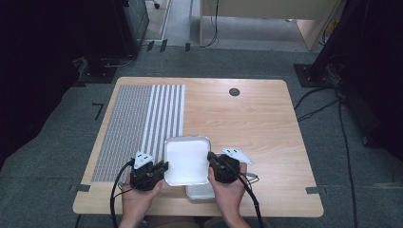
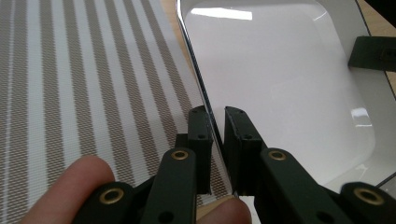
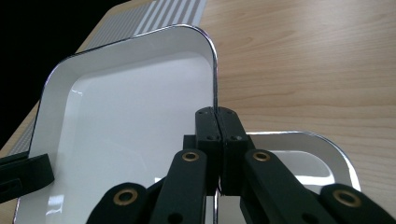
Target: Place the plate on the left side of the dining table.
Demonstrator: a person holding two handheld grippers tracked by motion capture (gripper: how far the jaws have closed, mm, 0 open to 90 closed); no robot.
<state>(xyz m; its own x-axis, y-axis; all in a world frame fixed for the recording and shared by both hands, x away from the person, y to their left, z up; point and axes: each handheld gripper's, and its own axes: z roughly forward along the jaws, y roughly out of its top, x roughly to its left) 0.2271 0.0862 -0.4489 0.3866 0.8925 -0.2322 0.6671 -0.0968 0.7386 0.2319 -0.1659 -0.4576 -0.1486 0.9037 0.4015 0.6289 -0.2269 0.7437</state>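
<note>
The left gripper (image 1: 163, 167) clamps the left rim of the white tray (image 1: 187, 159) and the right gripper (image 1: 212, 158) clamps its right rim, jaws closed tight on the thin edge. The tray sits between them near the table's (image 1: 256, 123) near edge, just right of the striped mat (image 1: 142, 123). It partly covers a second tray (image 1: 199, 191) lying nearer.

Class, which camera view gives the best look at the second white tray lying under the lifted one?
The right gripper view: the second tray shows its rim and a corner on the table. The high view shows a sliver below the lifted tray. The left gripper view shows a corner.
</note>
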